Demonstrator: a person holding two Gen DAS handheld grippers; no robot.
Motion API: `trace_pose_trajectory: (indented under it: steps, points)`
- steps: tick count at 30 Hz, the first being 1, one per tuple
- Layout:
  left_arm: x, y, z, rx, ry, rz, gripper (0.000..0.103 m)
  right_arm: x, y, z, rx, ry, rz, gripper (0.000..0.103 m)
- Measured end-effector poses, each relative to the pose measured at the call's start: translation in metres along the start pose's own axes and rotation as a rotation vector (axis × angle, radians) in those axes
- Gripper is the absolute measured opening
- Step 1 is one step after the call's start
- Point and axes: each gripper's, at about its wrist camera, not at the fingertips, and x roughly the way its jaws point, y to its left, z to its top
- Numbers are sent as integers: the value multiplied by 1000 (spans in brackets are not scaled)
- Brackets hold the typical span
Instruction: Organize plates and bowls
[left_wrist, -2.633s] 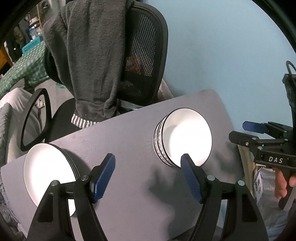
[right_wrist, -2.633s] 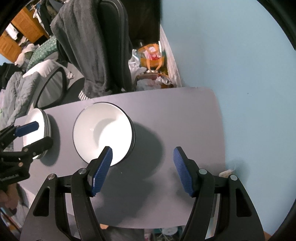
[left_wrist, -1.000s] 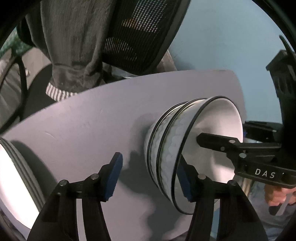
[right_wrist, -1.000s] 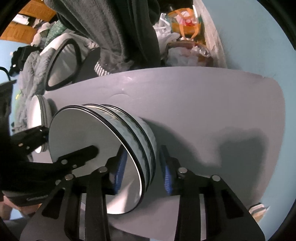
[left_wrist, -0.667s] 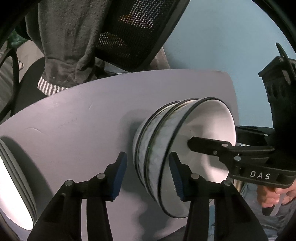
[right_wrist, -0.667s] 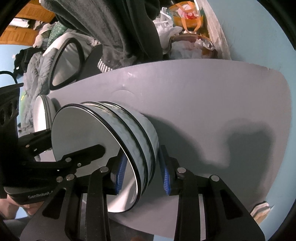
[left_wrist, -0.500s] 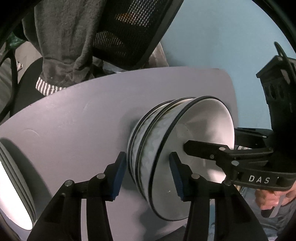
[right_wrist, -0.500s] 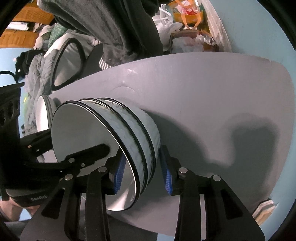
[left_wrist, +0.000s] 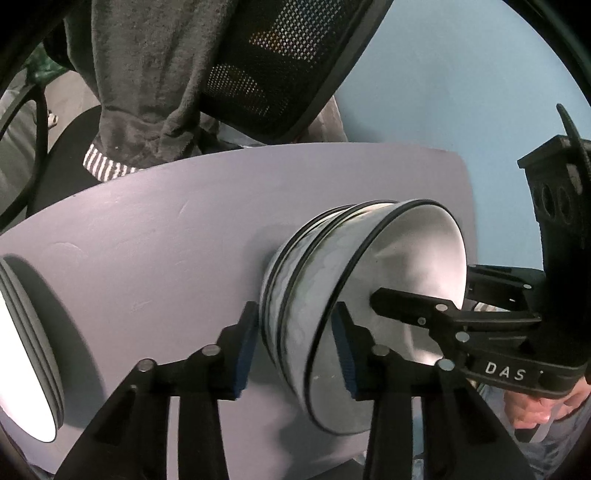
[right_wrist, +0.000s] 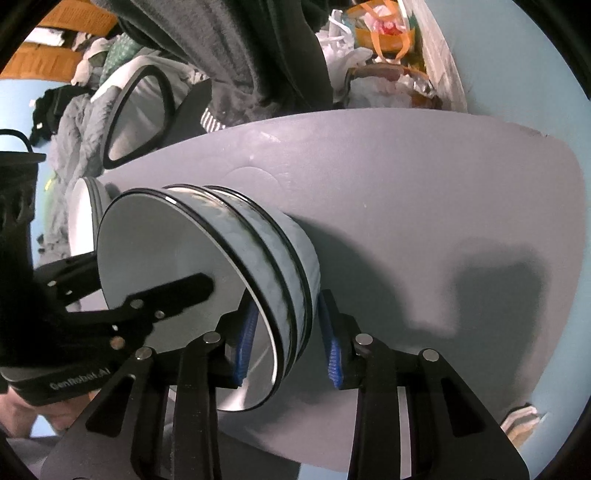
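Note:
A stack of three white bowls with black rims (left_wrist: 306, 288) (right_wrist: 280, 258) stands on the grey table (left_wrist: 166, 240). My left gripper (left_wrist: 295, 350) straddles the stack's near wall, one blue pad inside the top bowl and one outside. Its jaws are closing and the pads press on the wall. My right gripper (right_wrist: 286, 343) grips the opposite wall the same way, its jaws closing a little. Each gripper shows in the other's view: the right gripper (left_wrist: 424, 291), the left gripper (right_wrist: 151, 273). A stack of white plates (left_wrist: 26, 350) (right_wrist: 83, 214) lies at the table's left end.
A black mesh office chair (left_wrist: 277, 74) draped with a grey towel (left_wrist: 147, 74) stands behind the table. Bags and clutter (right_wrist: 384, 48) lie on the floor by the blue wall. A person's hand (left_wrist: 532, 410) holds the right gripper's handle.
Both grippers came down from above the table onto the bowl stack. The left jaws narrowed around the wall over the last second. The right gripper kept its grip and place.

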Motion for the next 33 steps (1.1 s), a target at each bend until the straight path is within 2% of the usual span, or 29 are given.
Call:
trace_pose_trajectory:
  steps: [2,4,7,18,27,33]
  points:
    - [-4,4,-3,7,-5,-6,27,-1,-1,-1,15,-8,-4,31]
    - [-5,8,-4,13,-3,-5,25,-2,-2,-2,19,-17,-8,28]
    - [-9,12,-7,16,-8,11,24,-1,1,-4,23,-20,10,23]
    - [-28,56,-41,-23,-8,56,24,28,53,-3,-36,10,20,23]
    - [-45,98,-67,-106,-15,55,24,51,95,-3,-66,37,21,23]
    - [-46,111,-70,-143,-20,11,23,57,102,-1,-41,40,1,23]
